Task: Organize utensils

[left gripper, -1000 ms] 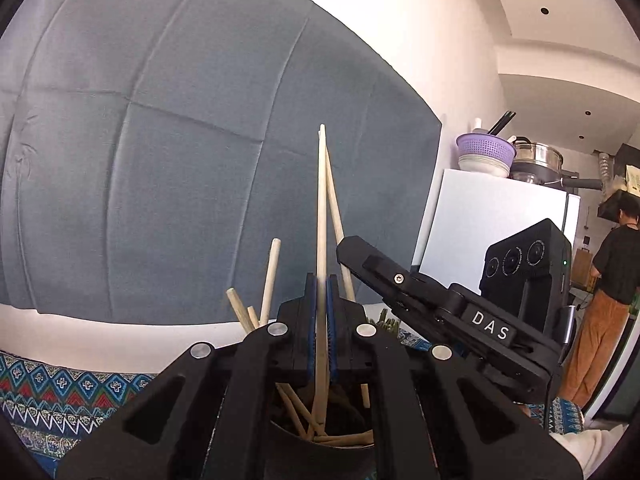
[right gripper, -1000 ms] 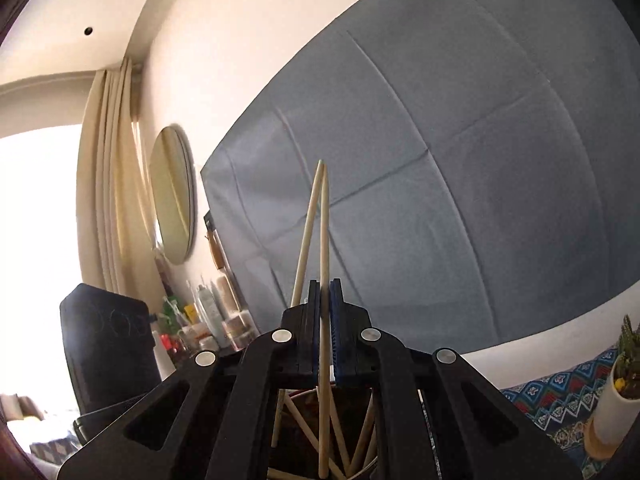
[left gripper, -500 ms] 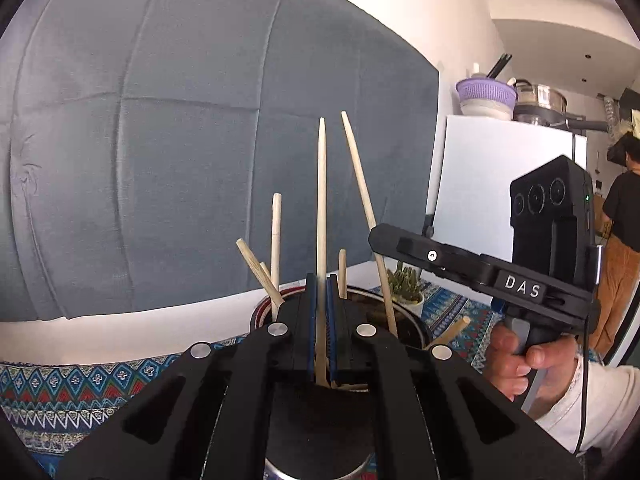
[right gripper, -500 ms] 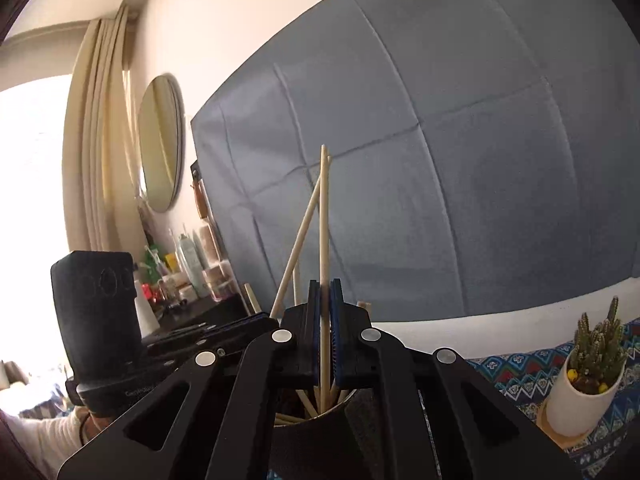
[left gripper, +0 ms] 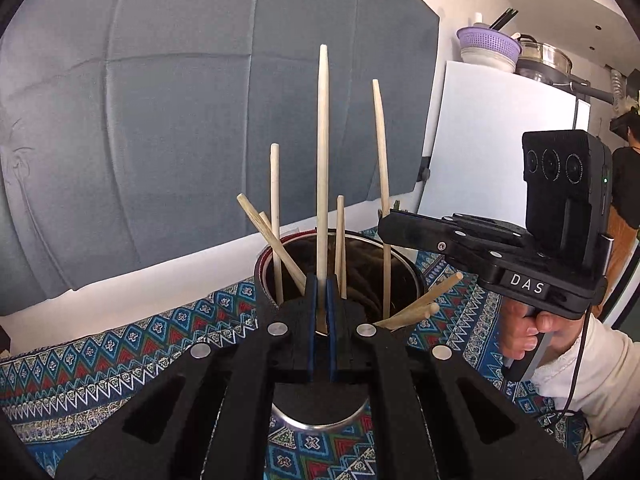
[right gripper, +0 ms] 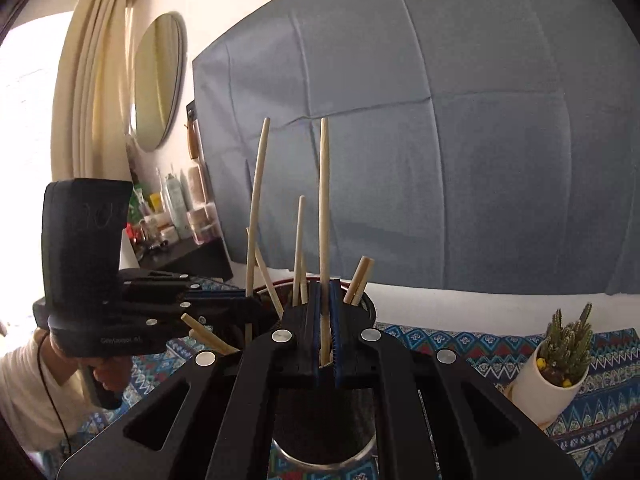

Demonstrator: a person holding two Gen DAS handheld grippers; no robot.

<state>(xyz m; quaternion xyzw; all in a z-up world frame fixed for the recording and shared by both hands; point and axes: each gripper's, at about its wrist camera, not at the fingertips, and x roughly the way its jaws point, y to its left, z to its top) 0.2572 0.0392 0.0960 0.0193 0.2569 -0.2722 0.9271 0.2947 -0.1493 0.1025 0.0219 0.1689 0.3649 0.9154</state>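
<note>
Leaning chopsticks [left gripper: 276,248] crowding the holder [left gripper: 404,258] mouth

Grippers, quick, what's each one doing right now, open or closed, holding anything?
Left gripper: closed on a wooden chopstick over the metal holder.
Right gripper: closed on another chopstick.

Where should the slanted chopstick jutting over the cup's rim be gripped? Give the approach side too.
Grip the chopstick by its blunt free end outside the cup rim, coming from above and closing across the shaft: it leans low outward, and upright sticks crowd its inner part.
</note>
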